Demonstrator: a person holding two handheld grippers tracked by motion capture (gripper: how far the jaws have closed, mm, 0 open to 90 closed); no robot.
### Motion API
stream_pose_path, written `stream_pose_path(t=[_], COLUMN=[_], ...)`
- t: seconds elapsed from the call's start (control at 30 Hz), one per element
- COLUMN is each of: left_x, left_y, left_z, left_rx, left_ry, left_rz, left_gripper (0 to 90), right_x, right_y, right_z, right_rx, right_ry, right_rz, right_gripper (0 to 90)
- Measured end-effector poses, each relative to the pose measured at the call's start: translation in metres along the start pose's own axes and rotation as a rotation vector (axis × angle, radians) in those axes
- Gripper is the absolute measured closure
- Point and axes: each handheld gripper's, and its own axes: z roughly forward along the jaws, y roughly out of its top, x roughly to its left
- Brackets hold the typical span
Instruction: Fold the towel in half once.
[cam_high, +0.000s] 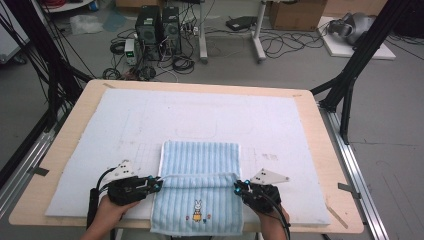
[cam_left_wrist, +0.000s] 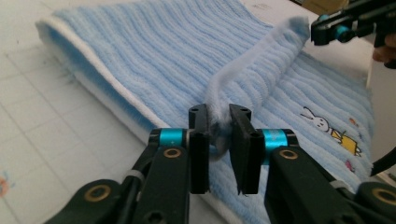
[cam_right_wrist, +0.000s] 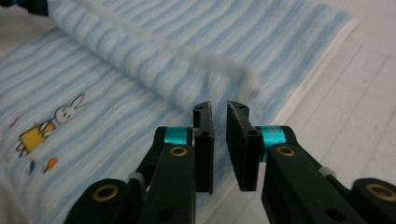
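Note:
A light blue striped towel (cam_high: 200, 165) with a bunny picture (cam_high: 198, 207) lies near the table's front edge, its far part folded toward me. A raised ridge of the fold runs between the two grippers. My left gripper (cam_high: 159, 185) is at the ridge's left end. In the left gripper view (cam_left_wrist: 218, 114) its jaws stand slightly apart with the towel's (cam_left_wrist: 187, 46) edge loose between them. My right gripper (cam_high: 236, 187) is at the right end. Its jaws (cam_right_wrist: 219, 109) are parted with nothing between them, and the towel's (cam_right_wrist: 140, 46) corner lies just beyond the tips.
The towel rests on a white padded mat (cam_high: 200, 115) that covers most of the wooden table (cam_high: 330, 165). The towel's near end hangs a little over the front edge. Black frame posts stand at both sides, with cables and computers on the floor behind.

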Motion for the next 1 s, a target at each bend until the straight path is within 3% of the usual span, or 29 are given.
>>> stream_pose_path(t=[0.03, 0.13, 0.2, 0.3, 0.4, 0.5, 0.63, 0.77, 1.0], left_x=[0.001, 0.007, 0.011, 0.017, 0.023, 0.025, 0.029, 0.032, 0.034], left_y=[0.002, 0.009, 0.015, 0.021, 0.024, 0.026, 0.027, 0.027, 0.026], left_z=[-0.003, -0.009, -0.012, -0.012, -0.01, -0.006, -0.004, -0.005, -0.004], left_rx=[-0.01, -0.052, -0.076, -0.089, -0.1, -0.093, -0.089, -0.088, -0.091], left_ry=[0.006, 0.022, 0.03, 0.046, 0.056, 0.061, 0.067, 0.073, 0.083], left_rz=[-0.002, -0.021, -0.031, -0.041, -0.06, -0.067, -0.067, -0.072, -0.073], left_gripper=[71.5, 66.5, 65.1, 64.5, 64.5, 64.6, 64.6, 64.6, 64.6], right_x=[0.001, -0.002, -0.008, -0.017, -0.023, -0.027, -0.027, -0.021, -0.003], right_y=[-0.001, 0.003, 0.01, 0.028, 0.044, 0.055, 0.06, 0.055, 0.036], right_z=[-0.001, -0.008, -0.012, -0.005, 0.011, 0.033, 0.057, 0.064, 0.049], right_rx=[0.009, -0.056, -0.11, -0.139, -0.121, -0.071, 0.022, 0.084, 0.081], right_ry=[0.008, 0.01, 0.008, -0.016, -0.051, -0.089, -0.049, 0.021, 0.101], right_rz=[0.002, 0.026, 0.056, 0.08, 0.071, 0.054, 0.022, -0.016, -0.094], right_gripper=[75.0, 70.4, 68.9, 65.4, 64.2, 69.4, 74.1, 76.5, 78.9])
